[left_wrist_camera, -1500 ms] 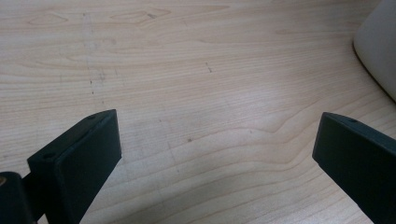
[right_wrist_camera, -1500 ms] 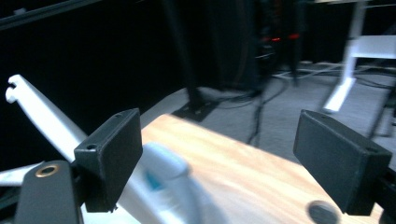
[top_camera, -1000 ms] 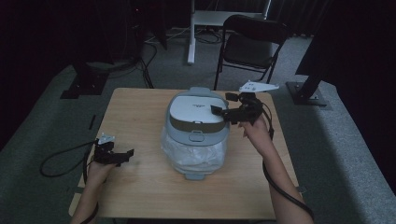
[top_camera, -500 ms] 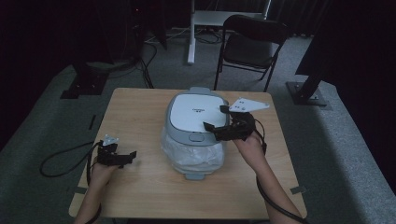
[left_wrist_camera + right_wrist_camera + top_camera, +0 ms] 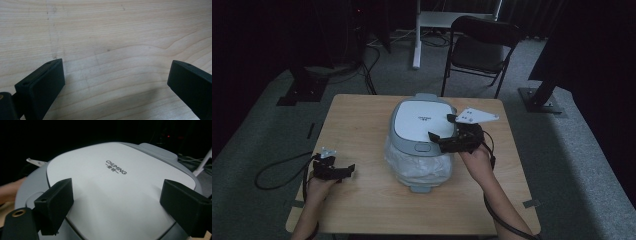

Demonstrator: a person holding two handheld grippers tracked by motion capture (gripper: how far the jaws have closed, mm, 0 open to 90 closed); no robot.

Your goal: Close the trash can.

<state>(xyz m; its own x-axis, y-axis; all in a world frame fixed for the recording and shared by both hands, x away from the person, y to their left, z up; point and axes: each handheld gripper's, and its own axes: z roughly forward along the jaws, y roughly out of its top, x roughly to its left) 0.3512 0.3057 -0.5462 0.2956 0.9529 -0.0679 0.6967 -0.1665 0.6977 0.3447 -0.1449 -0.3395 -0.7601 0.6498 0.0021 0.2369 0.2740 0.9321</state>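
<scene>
Rice cooker (image 5: 421,135) base hides behind right gripper (image 5: 443,131), jaws apart over lid; left gripper (image 5: 346,169) jaws apart.

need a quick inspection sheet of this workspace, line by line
surface: wooden table, pale grain, bare where the left gripper view looks at it.
job's things: grey and white rice cooker at the table's middle, lid down, its body wrapped in clear plastic; the lid carries printed lettering.
clutter: nothing seen.
grippers: left gripper open, low over bare wood near the table's left front; right gripper open, fingers spread over the cooker's lid.
cables: a black cable loops off the table's left edge from the left gripper.
surroundings: dark room, grey carpet, black folding chair behind the table, stand bases on the floor.
</scene>
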